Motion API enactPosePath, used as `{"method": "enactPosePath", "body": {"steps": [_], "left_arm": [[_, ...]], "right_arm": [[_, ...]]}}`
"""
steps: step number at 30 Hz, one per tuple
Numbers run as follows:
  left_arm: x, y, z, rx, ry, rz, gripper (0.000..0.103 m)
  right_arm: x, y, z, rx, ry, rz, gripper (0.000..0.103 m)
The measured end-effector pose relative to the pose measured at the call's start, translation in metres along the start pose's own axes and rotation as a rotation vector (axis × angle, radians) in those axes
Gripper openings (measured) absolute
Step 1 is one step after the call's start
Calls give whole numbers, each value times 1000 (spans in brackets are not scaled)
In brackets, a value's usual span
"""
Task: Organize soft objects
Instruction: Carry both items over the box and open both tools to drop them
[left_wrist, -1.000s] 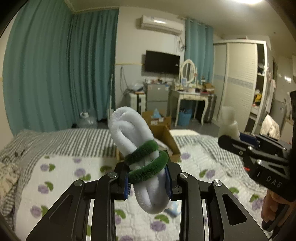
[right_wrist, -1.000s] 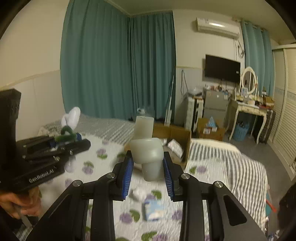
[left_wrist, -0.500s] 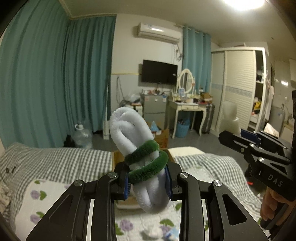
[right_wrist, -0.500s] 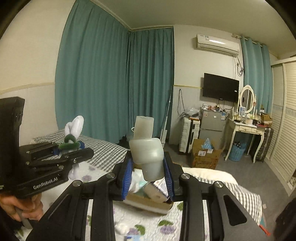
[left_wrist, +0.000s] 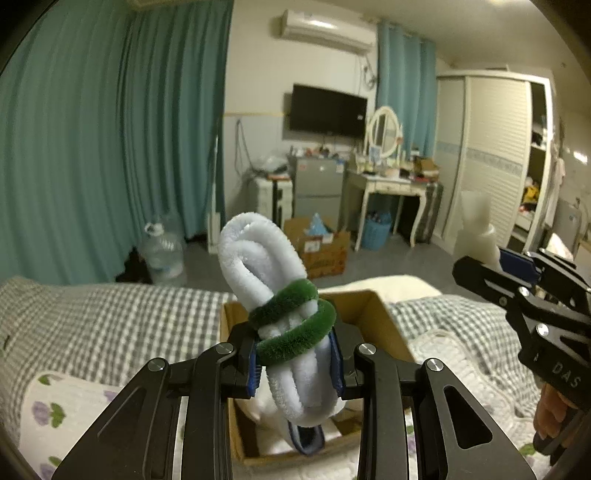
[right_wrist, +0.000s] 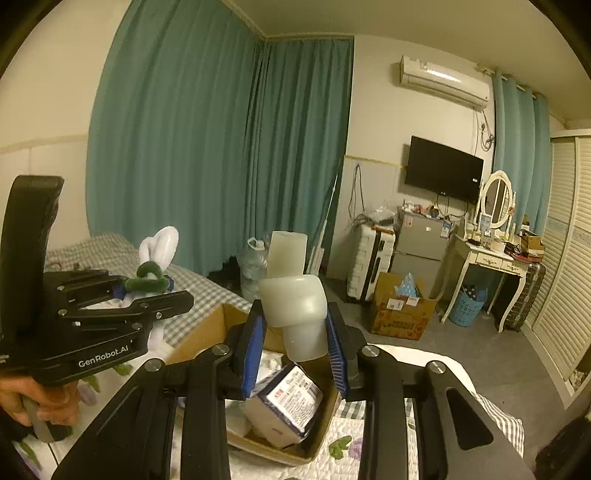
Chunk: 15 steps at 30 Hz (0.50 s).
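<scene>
My left gripper (left_wrist: 295, 360) is shut on a white fuzzy loop toy with green bands (left_wrist: 284, 314), held above an open cardboard box (left_wrist: 369, 306) on the bed. It also shows in the right wrist view (right_wrist: 147, 280). My right gripper (right_wrist: 295, 354) is shut on a pale soft foam block (right_wrist: 293, 306), held over the same cardboard box (right_wrist: 207, 332). A wrapped tissue pack (right_wrist: 284, 402) and white soft items lie inside the box. In the left wrist view the right gripper (left_wrist: 524, 280) is at the right with the foam block (left_wrist: 476, 229).
The bed has a checked blanket (left_wrist: 103, 317) and a flowered quilt (left_wrist: 55, 406). Behind it are teal curtains (left_wrist: 110, 147), a water jug (left_wrist: 162, 251), another cardboard box (left_wrist: 317, 251) on the floor, a dressing table (left_wrist: 388, 184) and a wardrobe (left_wrist: 487, 155).
Both grippers have moved forward and tilted down again, so the cardboard box now lies right under them. Both still hold their objects.
</scene>
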<state>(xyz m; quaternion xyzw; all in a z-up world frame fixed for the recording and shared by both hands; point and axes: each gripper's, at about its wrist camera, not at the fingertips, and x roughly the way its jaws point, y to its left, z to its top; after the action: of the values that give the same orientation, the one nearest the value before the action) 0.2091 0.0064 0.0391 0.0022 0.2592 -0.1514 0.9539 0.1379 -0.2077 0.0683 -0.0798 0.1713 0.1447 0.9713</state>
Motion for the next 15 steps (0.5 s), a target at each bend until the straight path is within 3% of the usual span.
{"method": "enactPosePath", "body": {"steps": [3,7,15], "left_arm": [[26,6,-3,-22,58,-4,28],[56,0,-14,22,119,23,28],[87,-2,-38,30,244,22,29]], "right_arm": [[31,-4,-9,-1,51,5,31],[75,-5,-25,-14,146,8,32],[135,-11,-71,9,330,35,32]]}}
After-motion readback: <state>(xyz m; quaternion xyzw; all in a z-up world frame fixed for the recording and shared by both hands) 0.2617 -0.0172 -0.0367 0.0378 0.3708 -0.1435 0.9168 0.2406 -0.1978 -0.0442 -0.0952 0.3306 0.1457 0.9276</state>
